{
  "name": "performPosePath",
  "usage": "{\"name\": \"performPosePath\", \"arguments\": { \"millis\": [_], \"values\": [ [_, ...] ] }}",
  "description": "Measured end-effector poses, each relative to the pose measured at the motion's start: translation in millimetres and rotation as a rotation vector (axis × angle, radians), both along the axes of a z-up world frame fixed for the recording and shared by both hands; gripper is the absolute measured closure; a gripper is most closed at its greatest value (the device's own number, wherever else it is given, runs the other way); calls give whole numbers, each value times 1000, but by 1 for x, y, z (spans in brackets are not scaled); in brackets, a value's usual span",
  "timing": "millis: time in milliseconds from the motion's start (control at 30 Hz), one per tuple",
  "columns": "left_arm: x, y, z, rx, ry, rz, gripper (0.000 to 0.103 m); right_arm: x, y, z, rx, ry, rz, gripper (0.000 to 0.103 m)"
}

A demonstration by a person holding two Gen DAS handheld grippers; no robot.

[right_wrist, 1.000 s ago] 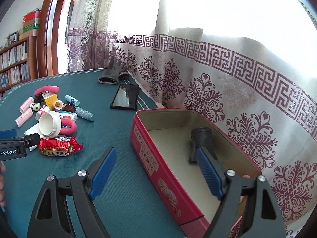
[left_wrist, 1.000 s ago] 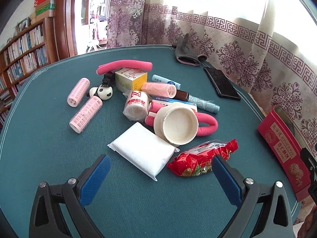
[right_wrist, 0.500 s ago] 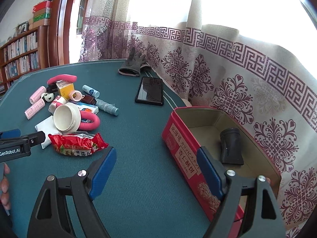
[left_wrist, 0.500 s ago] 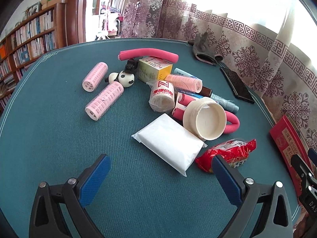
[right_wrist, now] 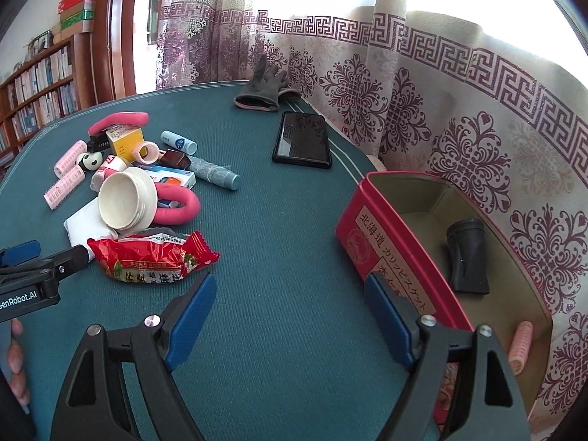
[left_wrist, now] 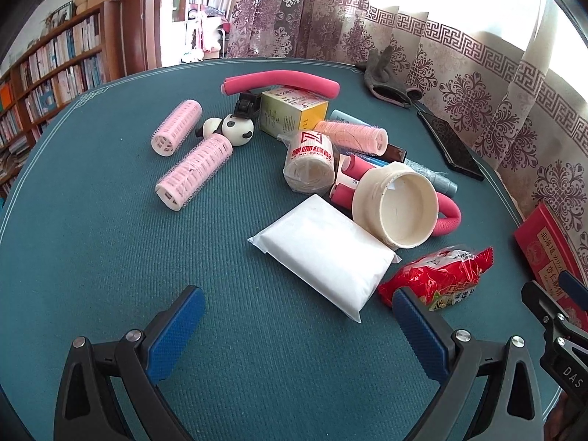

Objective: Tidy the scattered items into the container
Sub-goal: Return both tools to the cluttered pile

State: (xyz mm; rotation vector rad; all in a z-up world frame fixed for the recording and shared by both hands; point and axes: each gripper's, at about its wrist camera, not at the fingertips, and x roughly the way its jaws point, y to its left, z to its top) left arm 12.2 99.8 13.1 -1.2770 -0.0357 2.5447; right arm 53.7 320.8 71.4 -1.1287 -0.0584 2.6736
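Left wrist view: the left hand-held gripper (left_wrist: pixel 297 325), jaws wide and empty, is hovering just short of the flat white plastic pouch (left_wrist: pixel 323 251) lying diagonally ahead; the red rectangular tin (right_wrist: pixel 397 257) is sitting off right.

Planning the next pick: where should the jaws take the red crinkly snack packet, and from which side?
Grip the red crinkly snack packet across its puffed middle, coming from above, one jaw on each long side. It lies flat on the green table mat; its crimped ends are thin, and the white flat pouch crowds one side.
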Motion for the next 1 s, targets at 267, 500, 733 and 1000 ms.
{"name": "performPosePath", "arguments": {
  "millis": [267,500,733,1000],
  "values": [
    [-3,1,-5,-7,-13,1,0,-10,-1,-9,-33,-33,11,17],
    [-2,0,-5,-7,-9,4,0,-18,0,-16,-62,-57,16,17],
    [-3,-3,-5,-14,1,28,0,-25,-2,-22,-66,-78,16,17],
    [-4,-7,-4,-11,8,56,0,-29,2,-22,-142,-68,40,17]
  ]
}}
